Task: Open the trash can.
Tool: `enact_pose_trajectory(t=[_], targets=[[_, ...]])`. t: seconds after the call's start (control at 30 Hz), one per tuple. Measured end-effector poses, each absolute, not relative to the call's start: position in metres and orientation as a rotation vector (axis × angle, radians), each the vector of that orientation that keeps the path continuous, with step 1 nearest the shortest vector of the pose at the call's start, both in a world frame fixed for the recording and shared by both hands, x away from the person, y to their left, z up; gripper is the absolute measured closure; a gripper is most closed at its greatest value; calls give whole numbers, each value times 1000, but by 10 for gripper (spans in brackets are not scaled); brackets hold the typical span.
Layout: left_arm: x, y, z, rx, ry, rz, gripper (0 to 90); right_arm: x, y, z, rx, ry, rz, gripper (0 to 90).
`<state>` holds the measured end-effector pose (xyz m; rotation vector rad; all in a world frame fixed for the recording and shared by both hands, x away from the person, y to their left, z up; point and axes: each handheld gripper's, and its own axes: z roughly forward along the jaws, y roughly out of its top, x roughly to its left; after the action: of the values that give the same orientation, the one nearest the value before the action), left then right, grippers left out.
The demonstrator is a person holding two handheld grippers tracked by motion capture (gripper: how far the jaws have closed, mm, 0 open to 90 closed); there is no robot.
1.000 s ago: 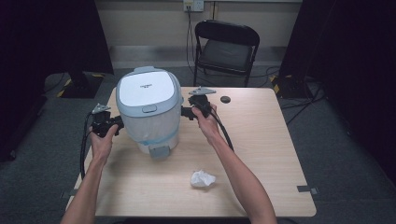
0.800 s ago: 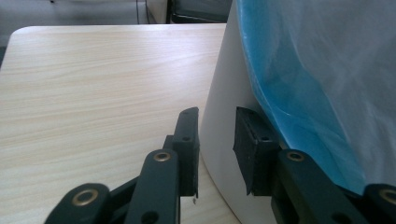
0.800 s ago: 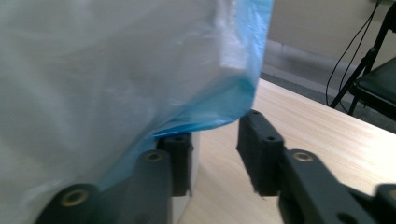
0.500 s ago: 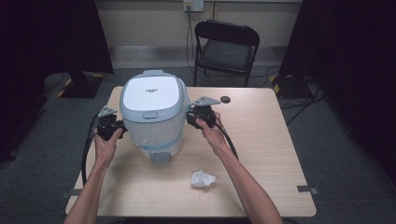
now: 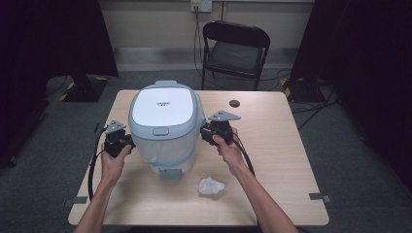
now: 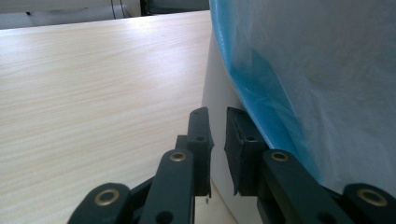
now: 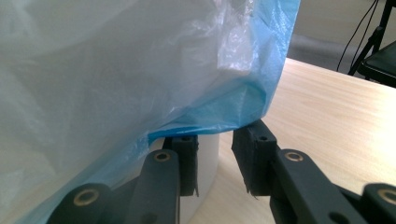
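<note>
While I'm bracing the rice cooker (image 5: 165,127) from both sides near the middle of the table (image 5: 272,160), I'm drawing my left gripper (image 6: 218,135) and right gripper (image 7: 215,156) nearly shut; both have just been closing, each with a slim gap and nothing pinched between the pads. The blue plastic bag (image 7: 224,98) is draping over the cooker's wall. Next, I judge, I'm needing a pinch on that film's hem.
</note>
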<state>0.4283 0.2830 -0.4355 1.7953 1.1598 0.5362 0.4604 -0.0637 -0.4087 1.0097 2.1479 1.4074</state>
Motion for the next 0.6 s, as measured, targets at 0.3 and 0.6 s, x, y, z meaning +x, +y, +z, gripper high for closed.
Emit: enact_pose_trajectory(t=[0.3, 0.6], targets=[[411, 279, -433, 1814, 1170, 536, 802, 436, -67, -410, 989, 2140, 1410, 730], [396, 281, -433, 1818, 1148, 483, 802, 414, -71, -410, 1009, 2142, 1421, 728]])
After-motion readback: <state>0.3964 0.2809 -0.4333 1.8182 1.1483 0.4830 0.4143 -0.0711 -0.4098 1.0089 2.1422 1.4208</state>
